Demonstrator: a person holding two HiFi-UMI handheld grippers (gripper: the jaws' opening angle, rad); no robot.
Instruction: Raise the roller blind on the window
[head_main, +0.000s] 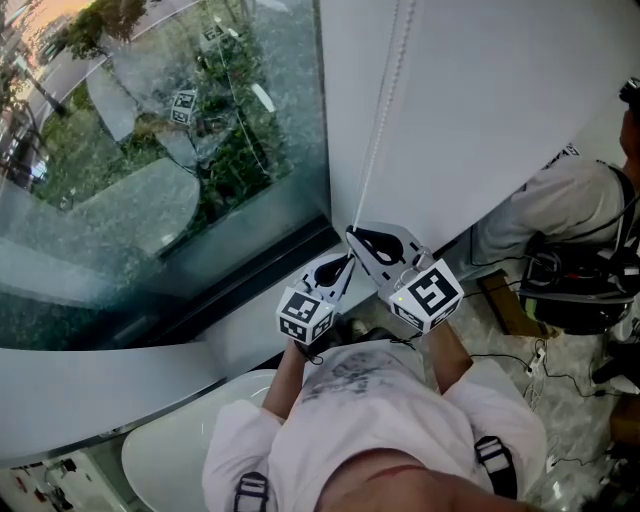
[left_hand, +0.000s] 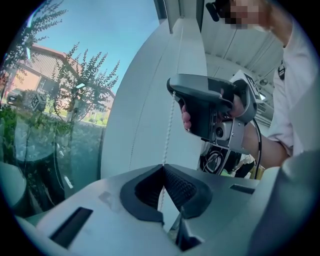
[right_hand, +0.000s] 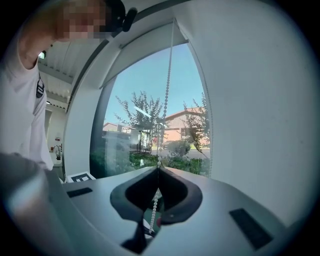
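A white bead chain hangs down in front of a white panel just right of the bare window glass. Both grippers sit on it near the sill. My right gripper is the upper one, shut on the chain, which runs up from its closed tips to the blind's top. My left gripper is just below, its tips shut on the same chain. The right gripper shows above it in the left gripper view. A second strand hangs alongside.
The dark window sill runs below the glass. A second person with equipment crouches at the right, with cables and a cardboard piece on the floor. A white rounded surface lies at lower left.
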